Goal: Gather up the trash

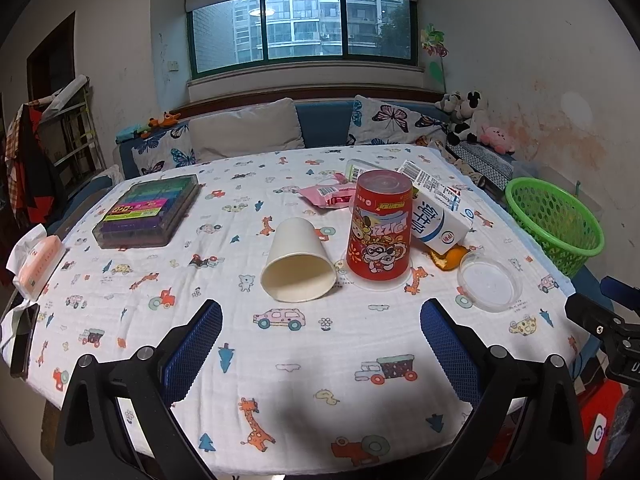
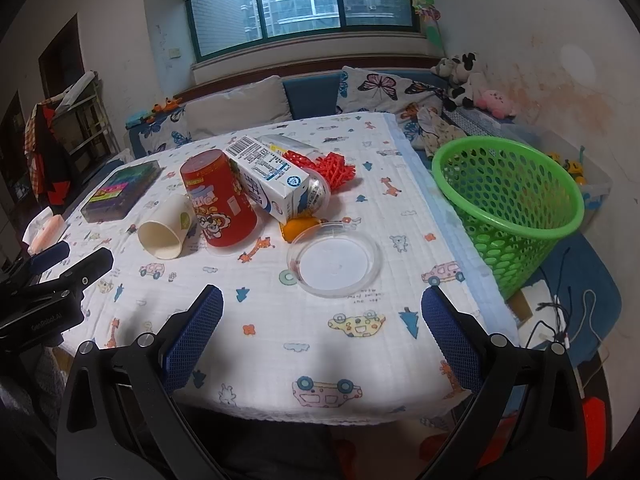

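Blue mesh pads line both of my tongs, and both sets stand wide apart with nothing between them: the left gripper (image 1: 321,322) and the right gripper (image 2: 322,308) each hover over the near edge of the printed tablecloth (image 1: 304,364). Just ahead of my left tongs, a white paper cup (image 1: 298,262) lies on its side, mouth toward me. Touching it on the right stands an upturned red snack tub (image 1: 380,226), with a blue-and-white milk carton (image 1: 438,210) leaning against its far side and a pink wrapper (image 1: 326,196) behind. Straight ahead of my right tongs lies a clear plastic lid (image 2: 336,258), with an orange peel (image 2: 298,226) just beyond it. Off to the right, past the table's edge, sits the green mesh basket (image 2: 508,204).
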Demonstrator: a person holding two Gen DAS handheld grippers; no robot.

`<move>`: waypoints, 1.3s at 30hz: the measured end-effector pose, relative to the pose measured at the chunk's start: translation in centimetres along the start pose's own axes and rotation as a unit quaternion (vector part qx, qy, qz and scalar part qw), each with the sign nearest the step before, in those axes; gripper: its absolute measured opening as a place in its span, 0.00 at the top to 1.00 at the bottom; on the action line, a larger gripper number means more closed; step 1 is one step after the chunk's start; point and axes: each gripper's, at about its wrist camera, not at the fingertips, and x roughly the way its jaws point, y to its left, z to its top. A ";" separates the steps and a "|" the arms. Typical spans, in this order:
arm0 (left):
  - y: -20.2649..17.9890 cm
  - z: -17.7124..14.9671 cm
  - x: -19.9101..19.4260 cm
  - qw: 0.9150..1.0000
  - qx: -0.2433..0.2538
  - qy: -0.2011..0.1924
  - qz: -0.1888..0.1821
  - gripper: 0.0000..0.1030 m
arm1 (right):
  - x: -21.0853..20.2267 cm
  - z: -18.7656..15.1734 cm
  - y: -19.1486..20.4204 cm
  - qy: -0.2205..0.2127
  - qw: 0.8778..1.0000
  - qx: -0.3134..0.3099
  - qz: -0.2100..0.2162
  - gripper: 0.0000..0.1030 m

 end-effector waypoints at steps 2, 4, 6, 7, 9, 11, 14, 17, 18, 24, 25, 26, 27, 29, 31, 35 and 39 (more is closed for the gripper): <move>0.0 0.0 0.0 1.000 0.000 0.000 0.000 0.07 | 0.0 0.0 0.0 0.001 1.000 0.000 0.001 0.04; 0.1 0.0 0.0 1.000 0.000 0.000 0.000 0.07 | 0.0 -0.1 0.1 0.001 1.000 0.000 0.001 0.04; 0.1 0.0 0.0 1.000 0.000 0.000 0.000 0.07 | 0.0 0.0 0.1 0.001 1.000 0.000 0.001 0.04; 0.1 0.0 0.0 1.000 0.000 0.000 -0.001 0.07 | 0.0 0.0 0.1 0.001 1.000 0.001 0.002 0.04; 0.1 0.0 0.0 1.000 0.000 0.000 0.000 0.07 | 0.0 0.0 0.1 0.001 1.000 0.001 0.001 0.04; 0.1 0.0 0.0 1.000 -0.001 0.001 -0.001 0.07 | 0.0 0.0 0.1 0.002 1.000 0.001 0.001 0.04; 0.0 0.0 0.0 1.000 0.000 -0.001 0.000 0.07 | 0.0 -0.1 0.1 0.001 1.000 0.000 0.002 0.04; 0.1 0.0 0.0 1.000 -0.001 0.000 0.000 0.07 | 0.0 -0.1 0.1 0.002 1.000 0.000 0.001 0.04; 0.1 0.0 0.0 1.000 -0.001 0.000 0.000 0.07 | 0.0 -0.1 0.0 0.002 1.000 0.001 0.002 0.04; 0.1 0.0 0.1 1.000 0.000 0.000 0.000 0.07 | 0.0 -0.1 0.0 0.002 1.000 0.001 0.002 0.04; 0.1 0.0 0.1 1.000 -0.001 0.001 0.000 0.07 | 0.0 -0.1 0.0 0.003 1.000 0.002 0.002 0.04; 0.1 0.0 0.1 1.000 -0.001 0.001 -0.001 0.07 | 0.1 -0.1 0.0 0.003 1.000 0.003 0.002 0.04; 0.1 0.0 0.1 1.000 -0.001 0.000 -0.001 0.07 | 0.2 0.0 -0.1 0.004 1.000 0.003 0.003 0.04; 0.1 -0.1 0.1 1.000 -0.001 0.000 0.000 0.07 | 0.2 0.0 -0.1 0.004 1.000 0.003 0.003 0.04; 0.1 0.0 0.1 1.000 -0.001 0.001 -0.001 0.07 | 0.3 0.0 -0.1 0.005 1.000 0.002 0.004 0.04; 0.1 -0.1 0.2 1.000 -0.002 0.003 -0.001 0.07 | 0.3 0.0 -0.1 0.005 1.000 0.003 0.005 0.04; 0.0 -0.1 0.2 1.000 -0.002 0.003 -0.001 0.07 | 0.5 0.1 0.0 0.006 1.000 0.003 0.005 0.04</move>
